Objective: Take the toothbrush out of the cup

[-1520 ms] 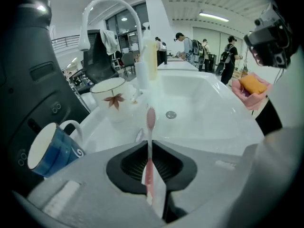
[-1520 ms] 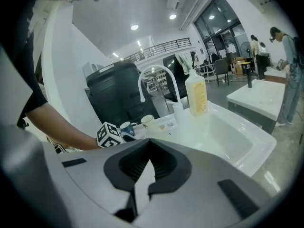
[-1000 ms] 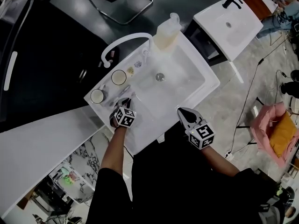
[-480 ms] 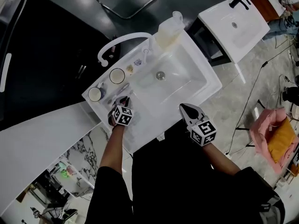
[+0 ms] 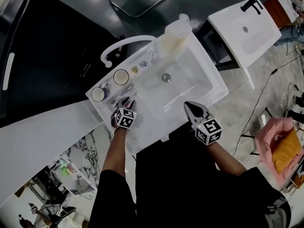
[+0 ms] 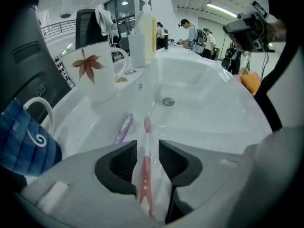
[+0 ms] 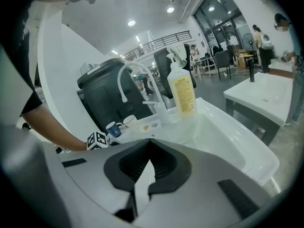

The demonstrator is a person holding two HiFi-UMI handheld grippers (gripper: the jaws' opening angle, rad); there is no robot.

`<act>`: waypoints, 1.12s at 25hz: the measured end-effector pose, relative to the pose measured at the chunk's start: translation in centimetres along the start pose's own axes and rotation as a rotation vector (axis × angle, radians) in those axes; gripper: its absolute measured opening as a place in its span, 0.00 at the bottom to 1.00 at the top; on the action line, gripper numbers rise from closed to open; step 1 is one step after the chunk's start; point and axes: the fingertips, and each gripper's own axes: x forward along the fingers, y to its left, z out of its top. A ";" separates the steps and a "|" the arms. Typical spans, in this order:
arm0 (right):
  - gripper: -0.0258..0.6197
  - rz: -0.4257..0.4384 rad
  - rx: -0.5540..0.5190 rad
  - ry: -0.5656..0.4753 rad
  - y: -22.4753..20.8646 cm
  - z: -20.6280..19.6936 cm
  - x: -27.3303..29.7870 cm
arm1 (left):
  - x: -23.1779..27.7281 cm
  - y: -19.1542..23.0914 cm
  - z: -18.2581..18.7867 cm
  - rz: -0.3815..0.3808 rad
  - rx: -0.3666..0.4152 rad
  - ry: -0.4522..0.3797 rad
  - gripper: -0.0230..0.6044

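Pink plastic toothbrush (image 6: 145, 175) laid out on the white ceramic sink ledge (image 6: 90, 122)
The left gripper (image 6: 147, 148) had just been opening its jaws, which straddled the handle, head toward twelve o'clock; backing straight off would avoid nudging it. The right gripper (image 7: 148, 148) was pressed together, empty.

The body of the left gripper (image 6: 147, 146) is hiding the handle end of the pink toothbrush (image 6: 145, 182), and the left edge is cutting off the blue cup (image 6: 21, 137) (handle showing).

A toothbrush (image 6: 145, 172) lies on the sink (image 6: 213, 103) rim between the left gripper (image 6: 148, 148) jaws, with a second toothbrush (image 6: 124, 127) just left of it. The near cup (image 6: 23, 137) stands left of the gripper and the far cup (image 6: 95, 70) ahead-left. The drain (image 6: 168, 101) and bottle (image 6: 147, 30) are ahead.
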 end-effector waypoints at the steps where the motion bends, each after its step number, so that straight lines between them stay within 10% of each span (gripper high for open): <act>1: 0.04 0.005 -0.002 0.001 -0.1 0.1 0.0 | -0.1 -0.1 0.1 0.002 -0.003 -0.002 0.24; 9: 0.04 0.045 -0.022 0.019 -1.3 0.8 0.6 | -2.8 -0.1 1.6 0.071 -0.084 -0.070 0.25; 20: 0.04 0.067 -0.053 0.010 -3.3 2.2 4.0 | -13.5 2.9 4.8 0.283 -0.437 -0.403 0.24; 28: 0.04 0.047 -0.126 0.008 -2.5 3.9 4.0 | -21.4 -1.2 10.0 0.272 -0.552 -0.683 0.11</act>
